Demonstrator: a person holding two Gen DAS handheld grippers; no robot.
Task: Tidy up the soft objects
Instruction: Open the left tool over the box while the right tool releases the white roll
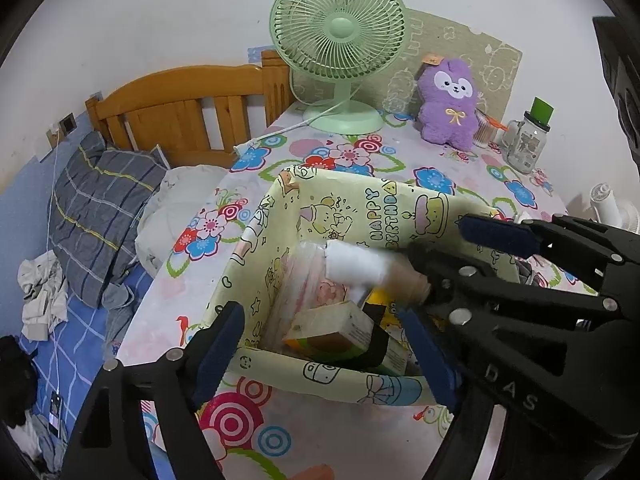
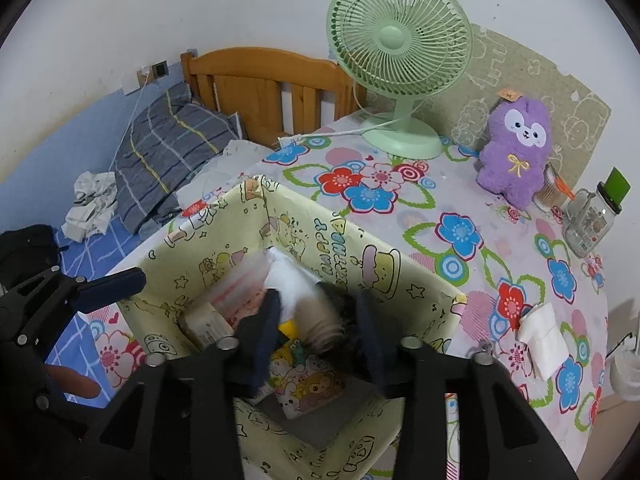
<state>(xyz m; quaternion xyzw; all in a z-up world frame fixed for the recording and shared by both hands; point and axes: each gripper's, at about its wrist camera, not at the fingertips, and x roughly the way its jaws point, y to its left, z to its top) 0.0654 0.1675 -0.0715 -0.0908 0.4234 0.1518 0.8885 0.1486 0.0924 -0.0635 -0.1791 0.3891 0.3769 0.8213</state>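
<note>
A pale yellow "Happy Birthday" box (image 1: 360, 208) (image 2: 408, 272) stands open on the flowered table. My right gripper (image 2: 320, 332) is over the box, fingers apart, with a blurred white-and-beige soft toy (image 2: 320, 320) (image 1: 372, 268) between them above the box's contents. My left gripper (image 1: 320, 344) is open, its fingers straddling the box's near wall. A purple plush (image 1: 450, 106) (image 2: 516, 152) sits at the table's back. Cartons and a plastic bag (image 1: 304, 280) lie inside the box.
A green fan (image 1: 340, 40) (image 2: 400, 48) stands at the back. A glass jar with a green lid (image 1: 528, 136) (image 2: 592, 216) is at the right. A folded white tissue (image 2: 544, 336) lies on the table. A bed with a grey pillow (image 1: 100, 208) is to the left.
</note>
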